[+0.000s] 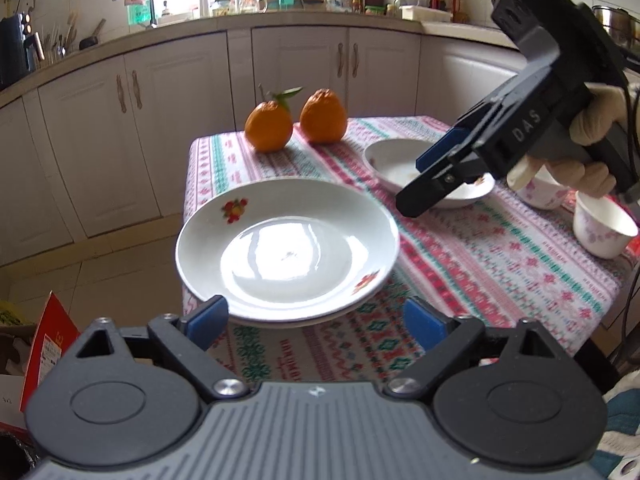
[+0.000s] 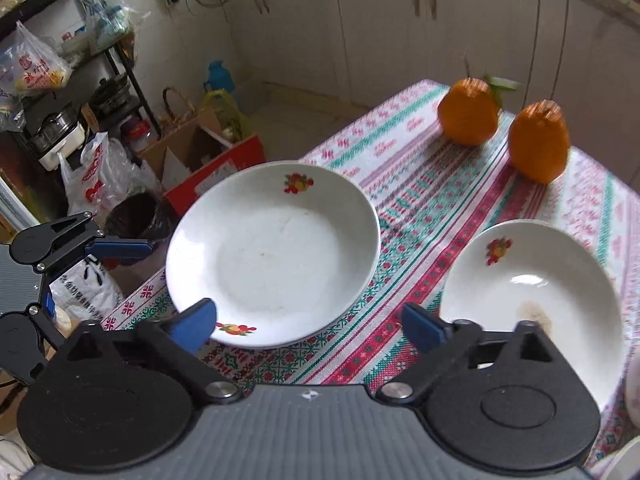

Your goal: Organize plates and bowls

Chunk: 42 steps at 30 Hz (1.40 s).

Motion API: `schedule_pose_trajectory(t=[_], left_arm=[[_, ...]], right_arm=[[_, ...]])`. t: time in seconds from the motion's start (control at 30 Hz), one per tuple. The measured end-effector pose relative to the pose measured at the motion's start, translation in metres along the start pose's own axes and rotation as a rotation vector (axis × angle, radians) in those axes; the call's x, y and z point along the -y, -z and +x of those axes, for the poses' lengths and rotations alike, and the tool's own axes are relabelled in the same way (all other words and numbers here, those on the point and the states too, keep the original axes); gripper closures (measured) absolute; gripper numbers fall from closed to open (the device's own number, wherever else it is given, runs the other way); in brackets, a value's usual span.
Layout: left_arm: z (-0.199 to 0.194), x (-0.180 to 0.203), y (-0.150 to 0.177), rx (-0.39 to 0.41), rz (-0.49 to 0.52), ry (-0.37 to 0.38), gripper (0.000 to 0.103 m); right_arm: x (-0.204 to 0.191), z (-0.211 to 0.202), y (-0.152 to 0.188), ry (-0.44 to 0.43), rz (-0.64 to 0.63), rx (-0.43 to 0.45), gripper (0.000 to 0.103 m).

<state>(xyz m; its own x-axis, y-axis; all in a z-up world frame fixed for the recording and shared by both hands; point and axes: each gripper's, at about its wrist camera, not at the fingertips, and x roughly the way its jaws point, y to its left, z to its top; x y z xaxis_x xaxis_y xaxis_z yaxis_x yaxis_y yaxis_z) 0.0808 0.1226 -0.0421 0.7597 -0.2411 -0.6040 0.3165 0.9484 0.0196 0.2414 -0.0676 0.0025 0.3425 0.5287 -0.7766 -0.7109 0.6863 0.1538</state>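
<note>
Left wrist view: the left tongs [image 1: 316, 322] stand spread wide and empty just before a white shallow plate with fruit decals [image 1: 287, 250] at the corner of the tabletop's striped patterned cloth [image 1: 480, 264]. Behind stand two oranges [image 1: 296, 120].

Right wrist view: the right tongs [image 2: 310, 326], also spread and empty, hover over that plate; a second white decal plate [image 2: 536, 292] lies to its right.
</note>
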Motion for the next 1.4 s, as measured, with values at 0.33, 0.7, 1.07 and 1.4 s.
schedule_pose_trajectory(t=[0.33,0.7,1.07,1.4], left_arm=[[-0.017,0.041,-0.004,0.054,0.012,-0.022,0.005],[-0.009,0.065,-0.019,0.023,0.038,-0.017,0.005],[0.028,0.056,-0.058,-0.020,0.120,0.024,0.004],[0.080,0.047,-0.108,-0.073,0.161,0.112,0.004]], right_arm=[[-0.019,-0.051,0.046,0.149,-0.033,0.113,0.000],[-0.011,-0.067,0.100,0.337,0.107,0.205,0.000],[0.015,-0.017,0.111,0.429,0.221,0.155,0.000],[0.038,0.010,0.106,0.516,0.259,0.154,0.000]])
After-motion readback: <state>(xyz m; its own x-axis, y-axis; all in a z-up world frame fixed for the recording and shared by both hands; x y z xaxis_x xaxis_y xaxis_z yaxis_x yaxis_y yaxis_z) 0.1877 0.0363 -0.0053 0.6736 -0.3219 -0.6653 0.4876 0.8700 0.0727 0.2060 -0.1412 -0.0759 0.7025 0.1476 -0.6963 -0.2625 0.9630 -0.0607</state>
